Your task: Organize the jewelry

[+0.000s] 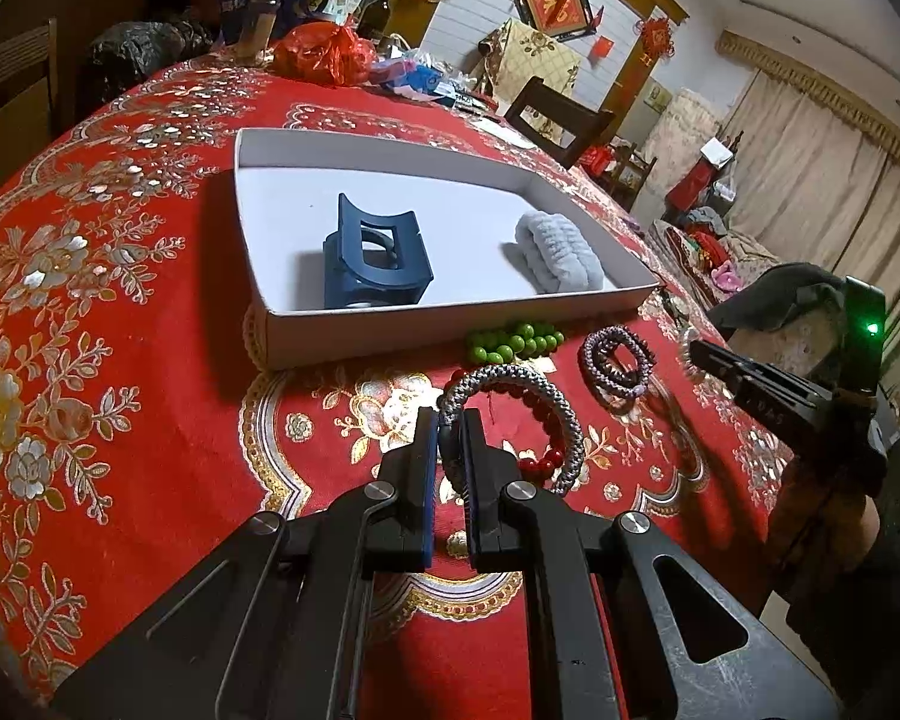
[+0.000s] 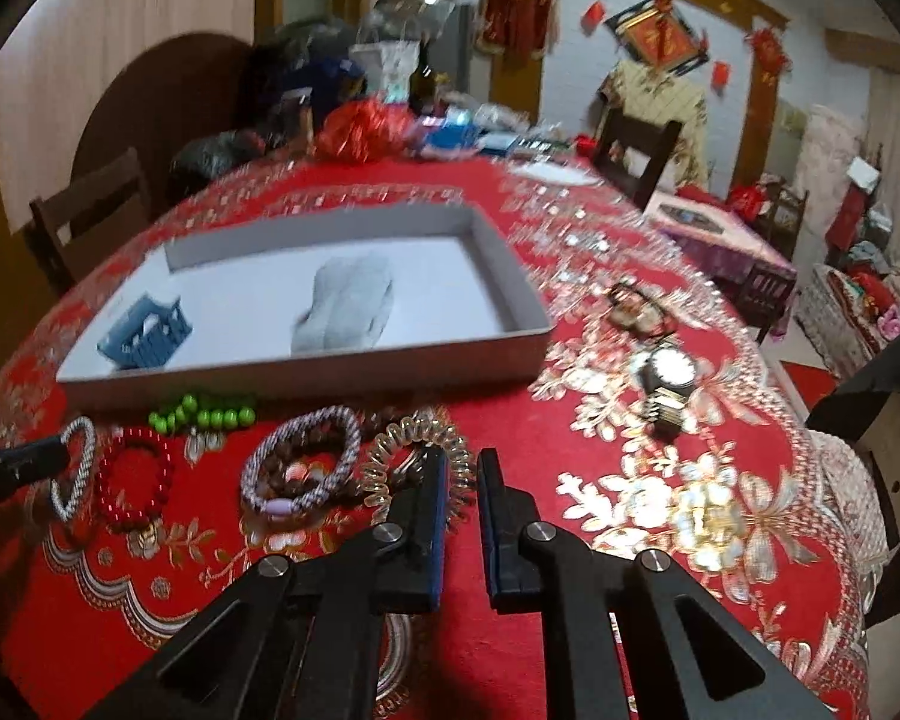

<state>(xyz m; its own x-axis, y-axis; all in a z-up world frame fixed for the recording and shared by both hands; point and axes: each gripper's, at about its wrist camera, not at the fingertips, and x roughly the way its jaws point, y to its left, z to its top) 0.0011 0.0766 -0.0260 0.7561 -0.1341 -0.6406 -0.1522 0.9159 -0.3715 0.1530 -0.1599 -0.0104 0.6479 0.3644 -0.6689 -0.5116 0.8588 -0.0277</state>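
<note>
My left gripper (image 1: pixel 450 420) is shut on a grey braided bracelet (image 1: pixel 534 381) lying on the red tablecloth, with a red bead bracelet (image 1: pixel 540 465) beside it. The white box (image 1: pixel 390 324) ahead holds a blue hair claw (image 1: pixel 372 258) and a grey scrunchie (image 1: pixel 561 249). Green beads (image 1: pixel 513 342) and a purple bracelet (image 1: pixel 615 360) lie by the box. My right gripper (image 2: pixel 463 468) is slightly open and empty, its left finger at a clear coil hair tie (image 2: pixel 390 456). A purple braided bracelet (image 2: pixel 300 462) and a watch (image 2: pixel 669 378) lie nearby.
The box (image 2: pixel 306 369) sits mid-table. A second bracelet (image 2: pixel 633 306) lies beyond the watch. Bags, bottles and clutter (image 1: pixel 324 51) crowd the far table end. Chairs (image 2: pixel 636 144) stand around. The table edge drops off at right (image 2: pixel 834 462).
</note>
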